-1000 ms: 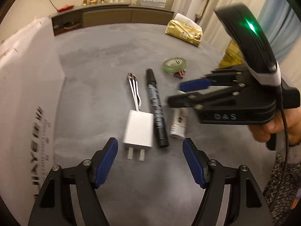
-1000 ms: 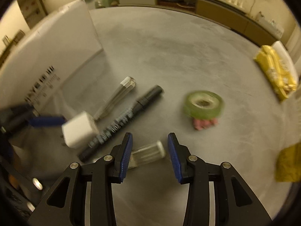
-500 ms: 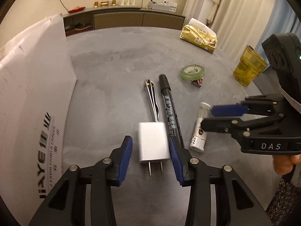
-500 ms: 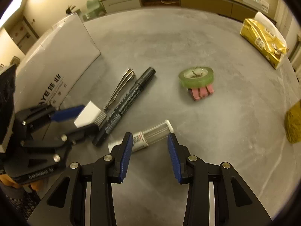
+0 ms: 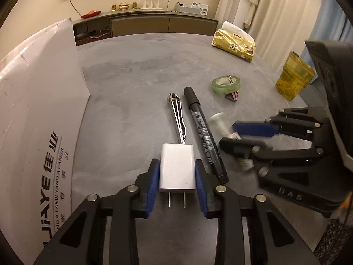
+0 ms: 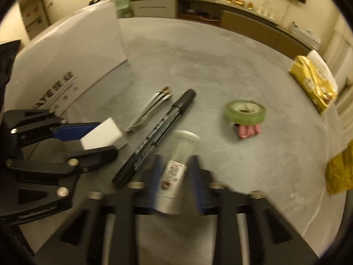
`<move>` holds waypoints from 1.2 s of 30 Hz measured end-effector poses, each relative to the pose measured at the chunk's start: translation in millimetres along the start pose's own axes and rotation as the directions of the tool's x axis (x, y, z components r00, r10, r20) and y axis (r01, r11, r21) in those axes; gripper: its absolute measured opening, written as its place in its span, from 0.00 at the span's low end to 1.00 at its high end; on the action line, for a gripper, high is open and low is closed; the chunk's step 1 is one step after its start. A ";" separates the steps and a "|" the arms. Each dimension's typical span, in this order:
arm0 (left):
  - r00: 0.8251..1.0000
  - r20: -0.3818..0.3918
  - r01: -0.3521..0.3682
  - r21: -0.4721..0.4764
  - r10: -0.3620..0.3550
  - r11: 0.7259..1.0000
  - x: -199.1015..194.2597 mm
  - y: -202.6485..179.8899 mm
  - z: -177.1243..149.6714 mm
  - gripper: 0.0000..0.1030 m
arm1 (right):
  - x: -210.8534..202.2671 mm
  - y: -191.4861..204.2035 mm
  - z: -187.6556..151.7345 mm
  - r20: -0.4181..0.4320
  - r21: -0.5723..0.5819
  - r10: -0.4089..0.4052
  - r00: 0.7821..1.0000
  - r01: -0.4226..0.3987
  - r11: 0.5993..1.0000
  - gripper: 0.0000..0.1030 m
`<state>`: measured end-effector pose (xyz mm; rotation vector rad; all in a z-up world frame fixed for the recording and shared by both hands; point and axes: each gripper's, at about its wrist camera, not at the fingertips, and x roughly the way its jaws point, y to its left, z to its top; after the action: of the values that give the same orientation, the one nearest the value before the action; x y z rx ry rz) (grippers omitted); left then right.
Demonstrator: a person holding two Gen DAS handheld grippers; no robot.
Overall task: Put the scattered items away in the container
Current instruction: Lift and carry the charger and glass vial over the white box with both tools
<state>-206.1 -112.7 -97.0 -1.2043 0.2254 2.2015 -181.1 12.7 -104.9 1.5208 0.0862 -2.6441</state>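
Left black two-finger gripper with blue pads sits low over the surface, jaws closed against a white charger block. Right black gripper with blue pads (motion-blurred) clamps a small clear tube, alongside.

The left gripper is clamping a white rectangular plug-in charger between its blue pads, the two metal prongs pointing back toward the camera. Just beyond the charger, a silver metal clip is lying on the grey stone-look table, with a black marker pen lying alongside it. The right gripper is closing on a small clear tube with a white cap, which is blurred. A tall white cardboard box is standing along the table's left edge.
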 end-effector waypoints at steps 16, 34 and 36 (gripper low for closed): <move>0.998 0.056 -0.029 0.008 0.029 1.000 -14.4 -2.2 2.2 0.31 | -14.8 -12.1 3.8 0.051 0.054 0.044 0.998 -0.047 0.997 0.19; 0.991 0.135 -0.020 0.022 0.017 1.000 -63.8 -10.7 6.9 0.31 | -59.0 -1.0 10.9 0.145 0.059 0.063 0.987 -0.073 0.996 0.19; 0.988 0.150 -0.022 0.019 0.019 1.000 -73.2 -9.8 6.6 0.31 | -65.8 2.1 12.7 0.159 0.051 0.066 0.985 -0.075 0.996 0.19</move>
<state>-175.8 -133.7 -32.7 -1.0234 0.1986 2.2899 -158.9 12.7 -41.7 1.2992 -0.0536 -2.7201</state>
